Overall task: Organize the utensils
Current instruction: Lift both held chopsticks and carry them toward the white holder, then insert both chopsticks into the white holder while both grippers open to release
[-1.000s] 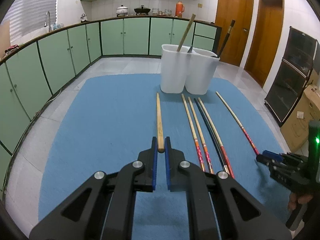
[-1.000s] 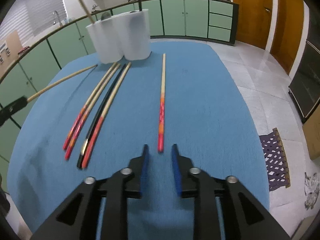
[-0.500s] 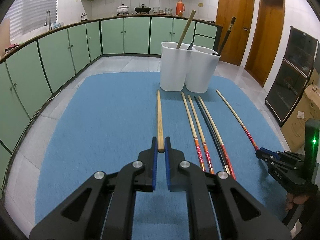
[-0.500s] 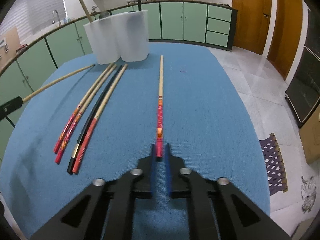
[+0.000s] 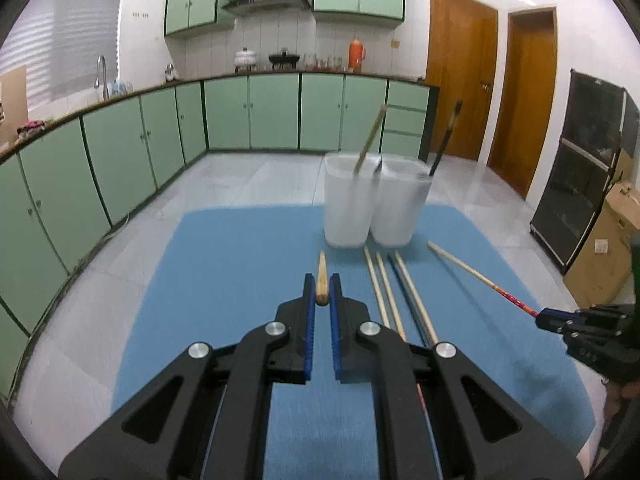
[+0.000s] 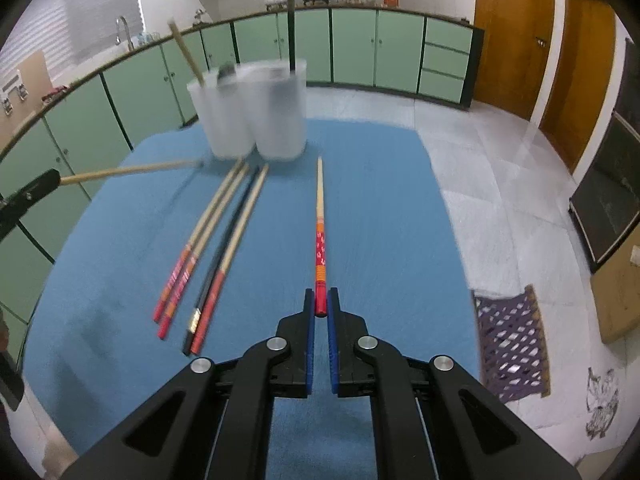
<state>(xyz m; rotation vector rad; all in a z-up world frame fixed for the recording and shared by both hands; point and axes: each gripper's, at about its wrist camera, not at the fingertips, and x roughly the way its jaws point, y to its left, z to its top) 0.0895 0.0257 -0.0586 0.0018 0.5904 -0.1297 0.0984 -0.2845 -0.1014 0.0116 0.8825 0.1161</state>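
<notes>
The left gripper (image 5: 322,292) has its fingers (image 5: 308,308) closed narrowly on the butt of a plain wooden chopstick (image 5: 321,280), which points far toward the twin white holders (image 5: 372,208); from this view it is strongly foreshortened, so most of its length is hard to read. In the right wrist view the same stick shows as a long pale rod lifted off the blue mat (image 6: 380,200). The holders are smeared by motion blur, and the sticks standing inside them are visible only above the rims. To their right, four loose chopsticks (image 6: 216,248) lie side by side on the tabletop, their near ends hidden behind the left gripper in its own view. Further right, the right gripper (image 6: 321,307) pinches the red end of a patterned chopstick (image 6: 320,236), its tip aimed far toward the holders. No readable writing appears on any stick; the pale marks on the red band are too small to make out.
</notes>
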